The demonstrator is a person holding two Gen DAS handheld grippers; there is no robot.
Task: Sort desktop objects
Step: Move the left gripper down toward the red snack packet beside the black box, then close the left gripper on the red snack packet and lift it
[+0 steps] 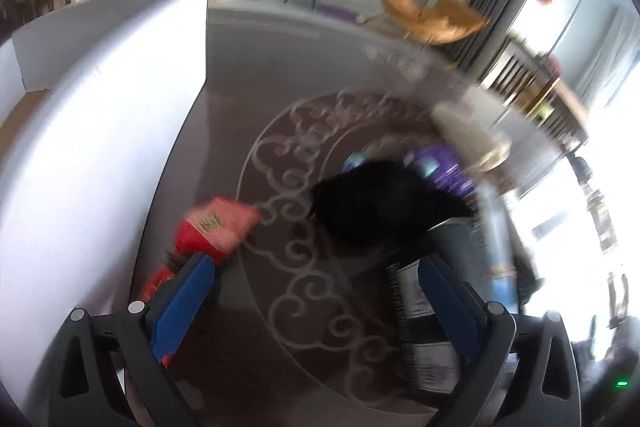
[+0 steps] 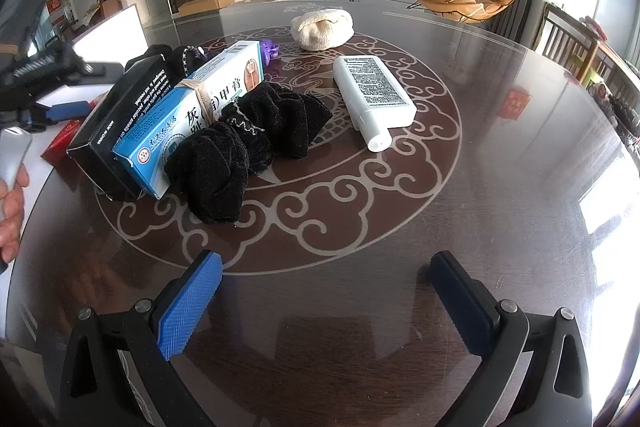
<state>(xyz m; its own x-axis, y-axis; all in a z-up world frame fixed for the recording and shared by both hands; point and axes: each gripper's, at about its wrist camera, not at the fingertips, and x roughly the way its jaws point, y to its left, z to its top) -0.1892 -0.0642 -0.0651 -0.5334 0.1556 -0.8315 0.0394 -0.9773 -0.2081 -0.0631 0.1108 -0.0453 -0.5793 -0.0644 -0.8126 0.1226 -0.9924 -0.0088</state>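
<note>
Left tongs (image 1: 312,291): blue-padded fingers (image 1: 182,307) spread wide, nothing between them, view motion-blurred. Right tongs (image 2: 326,291): fingers equally wide apart, empty, angled low over the tabletop (image 2: 500,211). Person's hand (image 2: 12,203): partly visible at the right view's left edge, gripping a handle.

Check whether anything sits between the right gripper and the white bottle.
Nothing visible does. The right gripper is open over bare table, and the white bottle lies ahead, slightly right, with only tabletop between. The black scrunchie lies to the left, off that path.
</note>
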